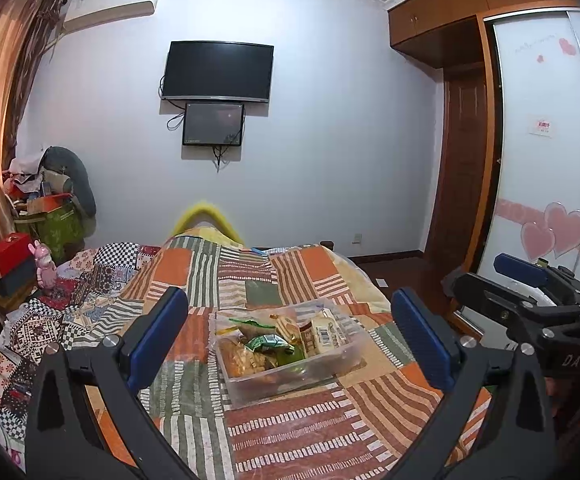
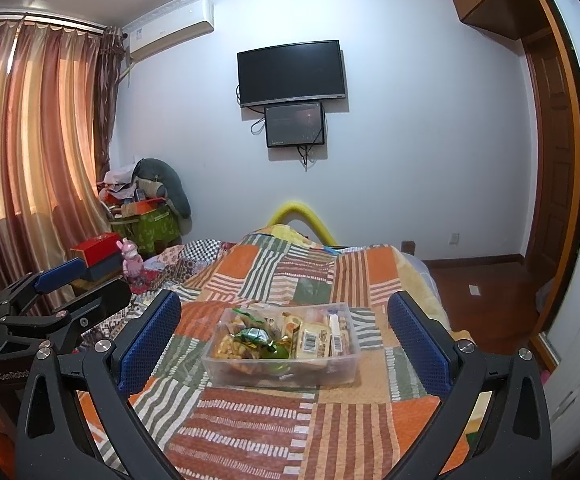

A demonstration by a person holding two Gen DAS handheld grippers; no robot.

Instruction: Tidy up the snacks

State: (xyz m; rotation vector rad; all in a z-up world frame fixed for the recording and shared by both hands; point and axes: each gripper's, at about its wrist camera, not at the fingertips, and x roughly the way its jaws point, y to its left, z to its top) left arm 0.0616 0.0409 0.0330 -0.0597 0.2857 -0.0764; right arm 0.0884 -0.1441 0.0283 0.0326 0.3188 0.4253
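Observation:
A clear plastic box (image 1: 246, 390) (image 2: 344, 364) sits on the patchwork bedspread, filled with several wrapped snacks. Among them are a green foil pack (image 1: 268, 343) (image 2: 255, 336), yellowish bags and a cream packet with a barcode (image 1: 327, 335) (image 2: 311, 341). My left gripper (image 1: 290, 340) hangs open above the bed, short of the box, with nothing between its blue pads. My right gripper (image 2: 284, 344) is also open and empty, just short of the box. The right gripper (image 1: 526, 280) shows at the right edge of the left wrist view, and the left gripper (image 2: 66, 280) at the left edge of the right wrist view.
The bedspread (image 2: 274, 432) covers a bed whose right edge drops to a wooden floor (image 2: 486, 300). Red boxes and a pink toy (image 2: 130, 260) crowd the bed's left side. Curtains (image 2: 30, 140), a wall television (image 2: 292, 72), a wardrobe (image 1: 542, 140) and a wooden door surround it.

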